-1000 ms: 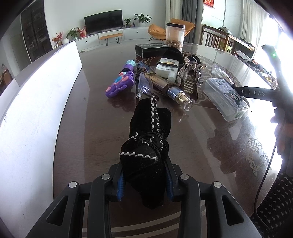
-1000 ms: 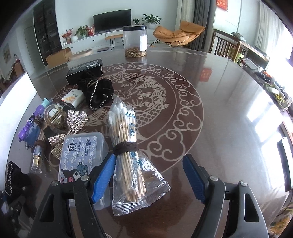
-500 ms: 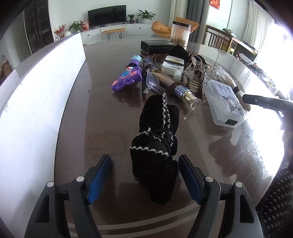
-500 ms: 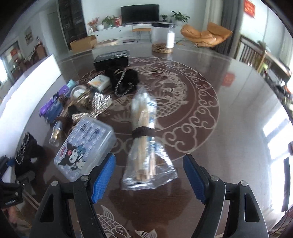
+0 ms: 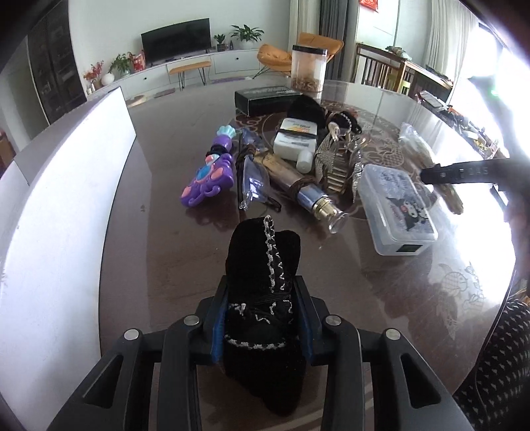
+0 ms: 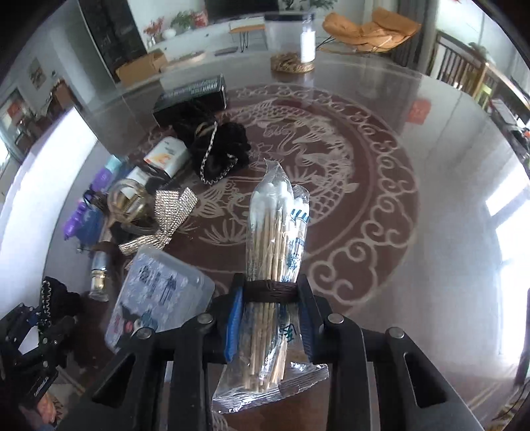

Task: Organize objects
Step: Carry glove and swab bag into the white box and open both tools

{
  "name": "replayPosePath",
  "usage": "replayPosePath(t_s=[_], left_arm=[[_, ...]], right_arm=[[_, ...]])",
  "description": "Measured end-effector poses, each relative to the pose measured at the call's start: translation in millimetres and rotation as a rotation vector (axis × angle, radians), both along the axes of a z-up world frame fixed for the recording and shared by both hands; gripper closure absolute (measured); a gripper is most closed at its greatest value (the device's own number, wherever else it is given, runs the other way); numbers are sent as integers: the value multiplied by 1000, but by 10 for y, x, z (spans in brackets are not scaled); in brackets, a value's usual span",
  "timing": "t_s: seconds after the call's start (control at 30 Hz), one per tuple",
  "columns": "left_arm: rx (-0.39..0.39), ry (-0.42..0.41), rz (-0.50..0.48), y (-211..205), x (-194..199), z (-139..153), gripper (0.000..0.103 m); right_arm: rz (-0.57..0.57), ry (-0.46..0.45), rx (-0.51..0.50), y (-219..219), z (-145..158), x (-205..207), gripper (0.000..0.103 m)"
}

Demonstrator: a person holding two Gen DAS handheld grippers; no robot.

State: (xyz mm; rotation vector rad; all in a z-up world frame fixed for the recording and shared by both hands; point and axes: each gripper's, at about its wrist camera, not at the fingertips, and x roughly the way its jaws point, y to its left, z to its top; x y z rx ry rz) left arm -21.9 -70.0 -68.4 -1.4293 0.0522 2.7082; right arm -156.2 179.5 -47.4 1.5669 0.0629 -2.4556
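A dark television (image 5: 175,39) stands against the far wall; an orange lounge chair (image 6: 371,28) sits beyond the table. Potted plants (image 5: 246,33) flank the television.

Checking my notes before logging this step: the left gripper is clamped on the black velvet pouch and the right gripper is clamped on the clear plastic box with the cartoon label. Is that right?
Not quite. The left gripper is clamped on the black velvet pouch, but the right gripper is clamped on the bag of cotton swabs, not the clear plastic box, which lies beside it on the table. The right wrist view shows this.
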Motion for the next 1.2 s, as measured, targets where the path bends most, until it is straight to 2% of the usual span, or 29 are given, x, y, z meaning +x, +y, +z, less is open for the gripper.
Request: replayPosePath(t_s=[0.17, 0.27, 0.37, 0.57, 0.67, 0.83, 1.03, 1.07, 1.13, 1.17, 1.2], left_arm=[[96, 31, -3, -46, 216, 296, 68], [147, 67, 8, -179, 357, 582, 68], [164, 119, 43, -441, 501, 912, 68], [111, 161, 188, -1272, 731, 1295, 68], [51, 153, 292, -1764, 840, 1294, 68], [28, 88, 432, -2483, 963, 1127, 68], [16, 45, 504, -2806, 1053, 933, 67], [12, 31, 518, -2820, 1056, 901, 64], [-12, 0, 565, -2857, 1032, 824, 50], [-29, -5, 588, -2869, 1035, 806, 33], [-42, -1, 605, -2877, 1050, 809, 21]], right_arm=[[-32, 31, -96, 236, 393, 366, 73], [-3, 47, -138, 126, 638, 518, 73], [65, 79, -196, -206, 921, 661, 73], [266, 116, -354, -1264, 1380, 953, 73], [382, 102, -409, -1879, 1502, 1098, 73], [544, 50, -464, -2782, 1592, 1296, 73], [588, -11, -490, -3383, 1470, 1292, 72], [594, -18, -491, -3483, 1436, 1303, 72], [603, -22, -477, -3680, 1335, 1300, 69], [604, -24, -450, -3779, 1258, 1292, 56], [599, -32, -438, -3813, 1203, 1277, 49]])
